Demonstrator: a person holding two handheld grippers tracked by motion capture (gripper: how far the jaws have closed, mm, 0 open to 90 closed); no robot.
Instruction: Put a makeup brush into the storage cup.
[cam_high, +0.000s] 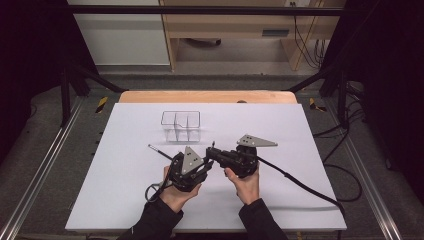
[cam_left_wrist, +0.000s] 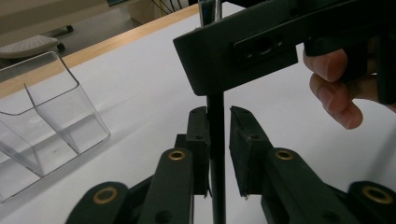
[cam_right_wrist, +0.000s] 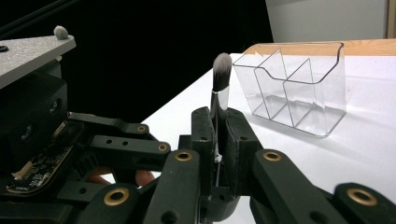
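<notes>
Brush (cam_right_wrist: 221, 77) sits clamped in right hand-held gripper (cam_right_wrist: 218, 135), left hand-held gripper (cam_left_wrist: 215, 140) around handle.

A white desk (cam_high: 125, 165) with a wooden far edge stands on grey carpet (cam_high: 45, 125). Black frame bars (cam_high: 75, 75) rise at both sides and one crosses overhead. Behind it stands a white cabinet (cam_high: 120, 35) beside a pale wooden bench (cam_high: 240, 25), with cables (cam_high: 305, 45) hanging at the bench's right end. More cables (cam_high: 350, 130) lie on the floor to the right. Yellow-black tape marks (cam_high: 101, 104) sit near the desk's far corners. The sides of the room are dark.
</notes>
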